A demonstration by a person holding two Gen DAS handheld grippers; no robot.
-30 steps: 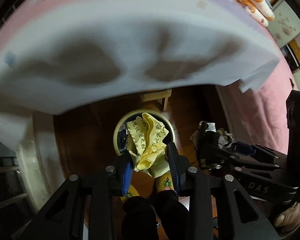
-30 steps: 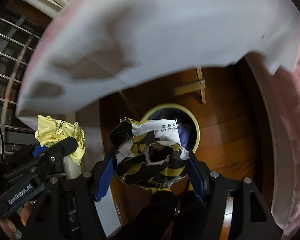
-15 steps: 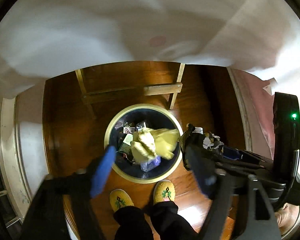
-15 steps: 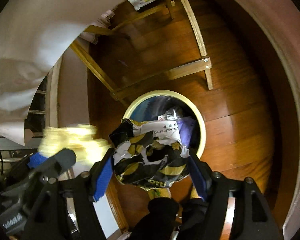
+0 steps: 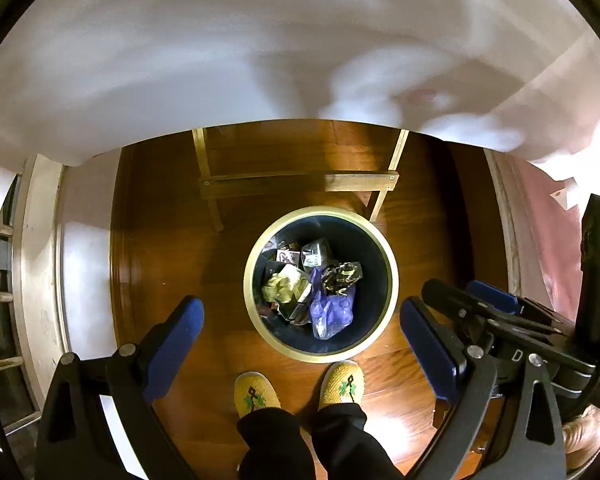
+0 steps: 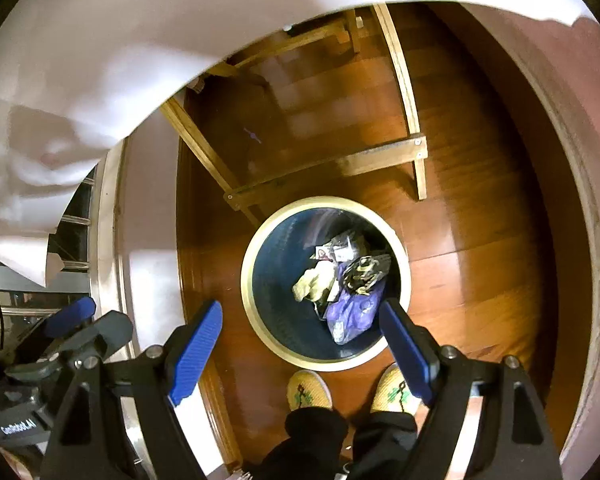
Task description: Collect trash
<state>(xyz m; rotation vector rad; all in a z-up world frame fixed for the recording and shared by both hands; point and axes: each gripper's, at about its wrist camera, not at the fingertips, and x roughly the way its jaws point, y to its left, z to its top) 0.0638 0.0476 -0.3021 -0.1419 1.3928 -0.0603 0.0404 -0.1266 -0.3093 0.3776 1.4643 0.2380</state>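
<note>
While both grippers hang over the bin [image 5: 392,280], pointing steeply down at the floor, the step in hand looks like the drop itself — and it appears nearly done. The left gripper [image 5: 302,344] has its jaws opening wide with nothing between the blue pads; through the gap one sees straight into the bin. Inside, the yellow paper wad [image 5: 280,286] lies at about nine o'clock from the bin's centre, the purple bag [image 5: 332,312] at about six, and the black-and-gold wrapper [image 5: 342,276] just above the bag, toward one o'clock. The right gripper [image 6: 300,340] is likewise opening, empty, with the same bin [image 6: 247,280] showing between its pads.

To finish well, the person would best keep both sets of jaws spread until nothing clings to a pad, then lift straight up, since the two tools sit close side by side and could knock together if swung.

Around the bin: a wooden frame [image 5: 300,182] — probably table legs with a crossbar — stands at twelve o'clock, just behind the rim. A white cloth [image 5: 260,60] overhangs the upper part of both views and could brush the grippers on the way up. The person's yellow slippers [image 5: 256,394] are planted at six o'clock, just short of the bin's rim. A pale wall or panel runs down the nine o'clock side, and a pinkish surface edges the three o'clock side.
</note>
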